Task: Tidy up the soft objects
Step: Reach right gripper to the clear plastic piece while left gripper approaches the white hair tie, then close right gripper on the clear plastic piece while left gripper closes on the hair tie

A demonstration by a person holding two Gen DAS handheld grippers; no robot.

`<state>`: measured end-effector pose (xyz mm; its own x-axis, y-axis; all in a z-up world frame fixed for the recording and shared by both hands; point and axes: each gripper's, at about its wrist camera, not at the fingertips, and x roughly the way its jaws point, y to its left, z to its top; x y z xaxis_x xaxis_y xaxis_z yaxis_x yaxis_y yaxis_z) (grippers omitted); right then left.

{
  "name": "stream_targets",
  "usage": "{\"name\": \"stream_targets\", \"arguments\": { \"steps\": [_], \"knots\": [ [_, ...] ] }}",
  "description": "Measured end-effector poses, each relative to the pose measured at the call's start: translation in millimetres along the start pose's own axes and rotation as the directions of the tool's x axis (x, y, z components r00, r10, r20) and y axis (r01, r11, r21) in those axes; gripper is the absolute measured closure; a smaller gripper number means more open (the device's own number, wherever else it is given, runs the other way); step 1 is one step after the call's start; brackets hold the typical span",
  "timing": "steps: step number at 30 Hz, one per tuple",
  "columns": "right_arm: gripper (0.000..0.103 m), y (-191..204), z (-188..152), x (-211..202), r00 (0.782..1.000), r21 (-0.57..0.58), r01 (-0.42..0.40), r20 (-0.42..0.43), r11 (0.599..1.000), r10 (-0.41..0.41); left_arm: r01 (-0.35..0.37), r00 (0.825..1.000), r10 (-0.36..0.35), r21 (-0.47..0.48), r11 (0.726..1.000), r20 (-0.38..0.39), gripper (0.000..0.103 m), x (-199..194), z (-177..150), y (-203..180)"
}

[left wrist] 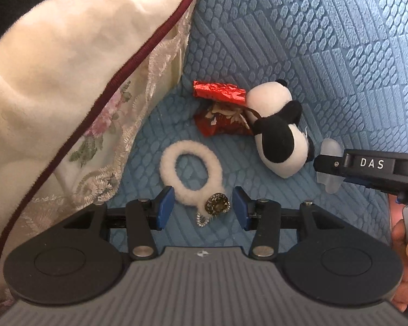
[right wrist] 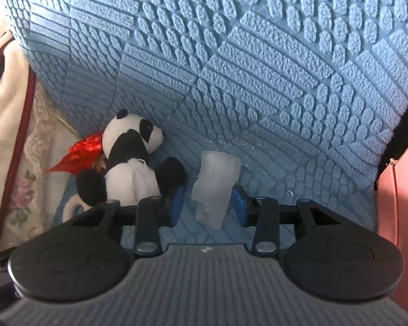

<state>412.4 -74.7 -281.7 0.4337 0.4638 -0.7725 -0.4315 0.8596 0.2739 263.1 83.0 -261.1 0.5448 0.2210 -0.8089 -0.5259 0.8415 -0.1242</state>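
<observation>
Your left gripper point(left wrist: 202, 207) is spread wide, its blue pads point(left wrist: 166, 203) either side of the fluffy white hair scrunchie point(left wrist: 190, 174) on the blue textured sofa seat point(left wrist: 258, 190) — the left pad sits right against the loop's lower edge, the right pad stands clear. The scrunchie's round beaded charm point(left wrist: 217, 205) and its little sparkly chain point(left wrist: 202, 220) lie between the fingers, near the right pad.

Beyond the loop, a plush panda point(left wrist: 280, 135) lies on its side against the sofa back, head toward the corner. Tucked just behind it is a crinkled red foil wrapper point(left wrist: 220, 92) over a red patterned pouch point(left wrist: 223, 122); whether anything is inside the pouch, you can't tell from here. To your left a cream cushion with dark red piping point(left wrist: 68, 68) leans over a floral lace cover point(left wrist: 108, 135).

Your right gripper point(right wrist: 208, 203) comes in from the right side of the left wrist view and holds a frosted translucent soft piece point(right wrist: 215, 187) — the fingers are partly parted, with the piece between the blue pads. From the right wrist view the panda point(right wrist: 130, 157) sits just left of those fingers, touching the sofa back point(right wrist: 258, 68), with the red wrapper point(right wrist: 81, 152) behind it. A pink surface point(right wrist: 399, 190) edges the far right.
</observation>
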Motion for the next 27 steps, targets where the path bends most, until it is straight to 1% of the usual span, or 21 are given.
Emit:
{"name": "stream_targets", "arguments": {
  "steps": [2, 5, 7, 13, 16, 18, 21, 22, 24, 25, 26, 27],
  "knots": [
    [0.059, 3, -1, 4, 1.0, -0.022, 0.002, -0.001, 1.0, -0.002, -0.007, 1.0, 0.007, 0.005, 1.0, 0.001, 0.051, 1, 0, -1],
    [0.062, 11, -6, 8, 1.0, -0.078, 0.011, 0.009, 0.997, -0.011, -0.015, 1.0, 0.015, 0.001, 1.0, 0.0, 0.052, 3, -1, -2],
    [0.069, 17, -9, 12, 1.0, -0.106, 0.023, 0.014, 0.994, -0.022, -0.019, 1.0, 0.019, 0.0, 1.0, 0.004, 0.054, 4, -1, -2],
    [0.081, 13, -10, 17, 0.999, -0.089, 0.036, 0.015, 0.995, -0.035, -0.038, 0.999, 0.038, 0.01, 0.999, 0.015, 0.06, 4, -1, -3],
    [0.084, 10, -9, 18, 0.999, -0.075, 0.033, 0.011, 0.997, -0.032, -0.035, 0.999, 0.034, 0.019, 0.999, 0.014, 0.064, 4, -1, -3],
    [0.086, 9, -10, 17, 1.0, -0.077, 0.028, 0.009, 0.997, -0.028, -0.034, 0.999, 0.034, 0.031, 0.999, 0.012, 0.07, 3, -2, -5],
    [0.087, 7, -11, 12, 1.0, -0.086, 0.027, 0.016, 0.996, -0.026, -0.015, 1.0, 0.015, 0.04, 0.999, 0.004, 0.075, 2, -2, -5],
    [0.088, 2, -11, 7, 1.0, -0.084, 0.026, 0.018, 0.996, -0.025, -0.012, 1.0, 0.012, 0.042, 0.999, 0.002, 0.076, 2, -2, -5],
    [0.089, -5, -11, 0, 1.0, -0.075, 0.024, 0.018, 0.997, -0.023, 0.004, 1.0, -0.004, 0.039, 0.999, -0.001, 0.082, 1, -2, -5],
    [0.089, -6, -15, -11, 1.0, -0.075, 0.023, 0.021, 0.997, -0.022, 0.011, 1.0, -0.011, 0.032, 0.999, -0.003, 0.083, 0, -2, -3],
    [0.089, -7, -17, -13, 0.999, -0.076, 0.026, 0.023, 0.997, -0.024, 0.014, 1.0, -0.014, 0.024, 1.0, -0.003, 0.09, -2, -2, -2],
    [0.089, -7, -17, -17, 0.999, -0.075, 0.026, 0.025, 0.997, -0.024, 0.02, 1.0, -0.02, 0.013, 1.0, -0.002, 0.093, -4, -1, 0]
  ]
}}
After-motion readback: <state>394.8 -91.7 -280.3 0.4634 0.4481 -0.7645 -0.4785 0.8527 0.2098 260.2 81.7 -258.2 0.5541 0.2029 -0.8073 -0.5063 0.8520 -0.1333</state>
